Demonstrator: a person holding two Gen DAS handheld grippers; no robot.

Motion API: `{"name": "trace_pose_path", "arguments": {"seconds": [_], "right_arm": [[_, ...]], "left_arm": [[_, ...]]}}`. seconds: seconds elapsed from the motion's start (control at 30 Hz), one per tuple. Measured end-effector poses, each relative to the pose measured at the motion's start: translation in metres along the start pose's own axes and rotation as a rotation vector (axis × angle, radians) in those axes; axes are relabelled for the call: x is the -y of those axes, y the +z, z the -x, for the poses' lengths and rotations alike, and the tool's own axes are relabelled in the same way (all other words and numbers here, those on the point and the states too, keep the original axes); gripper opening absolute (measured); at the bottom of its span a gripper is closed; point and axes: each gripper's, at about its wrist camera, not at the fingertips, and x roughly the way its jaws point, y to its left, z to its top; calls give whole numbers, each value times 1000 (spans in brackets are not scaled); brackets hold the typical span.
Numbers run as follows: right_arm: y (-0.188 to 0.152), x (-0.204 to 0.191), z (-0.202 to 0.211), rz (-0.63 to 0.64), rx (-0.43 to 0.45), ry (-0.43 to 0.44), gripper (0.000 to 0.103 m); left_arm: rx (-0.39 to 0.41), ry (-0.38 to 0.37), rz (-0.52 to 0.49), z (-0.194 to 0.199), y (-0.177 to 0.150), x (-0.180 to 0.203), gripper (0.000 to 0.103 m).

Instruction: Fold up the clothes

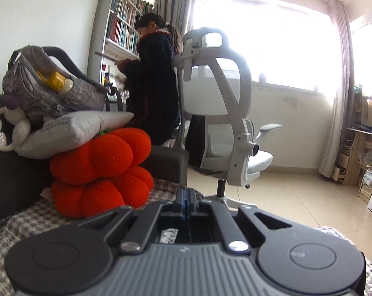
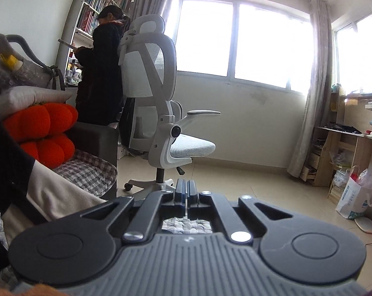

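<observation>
Clothes: I identify only a beige garment [image 2: 60, 192] lying on the checked sofa cover [image 2: 87, 170], unheld, since my left tool [image 1: 186, 197] and right tool [image 2: 187, 190] point levelly roomward, both pressed together on nothing.

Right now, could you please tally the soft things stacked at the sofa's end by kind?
Orange pumpkin cushions: 2
Grey pillow: 1
Grey bag: 1
White plush toy: 1
Total: 5
</observation>
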Motion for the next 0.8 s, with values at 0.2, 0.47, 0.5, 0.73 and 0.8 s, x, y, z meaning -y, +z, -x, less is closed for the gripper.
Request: {"name": "trace_pose_path", "arguments": {"seconds": [0.2, 0.47, 0.5, 0.73, 0.8], "right_arm": [[-16, 11, -28, 10, -203, 18, 7], [-37, 20, -55, -1, -371, 116, 13], [-37, 17, -55, 18, -369, 123, 13], [-35, 23, -52, 12, -338, 190, 13], [-32, 23, -49, 2, -324, 197, 14]], "left_arm": [[-30, 24, -15, -8, -9, 2, 1], [-31, 28, -3, -11, -11, 0, 1], [-32, 26, -4, -11, -11, 0, 1], [-58, 12, 16, -16, -12, -3, 1], [-65, 9, 21, -16, -13, -4, 1]]}}
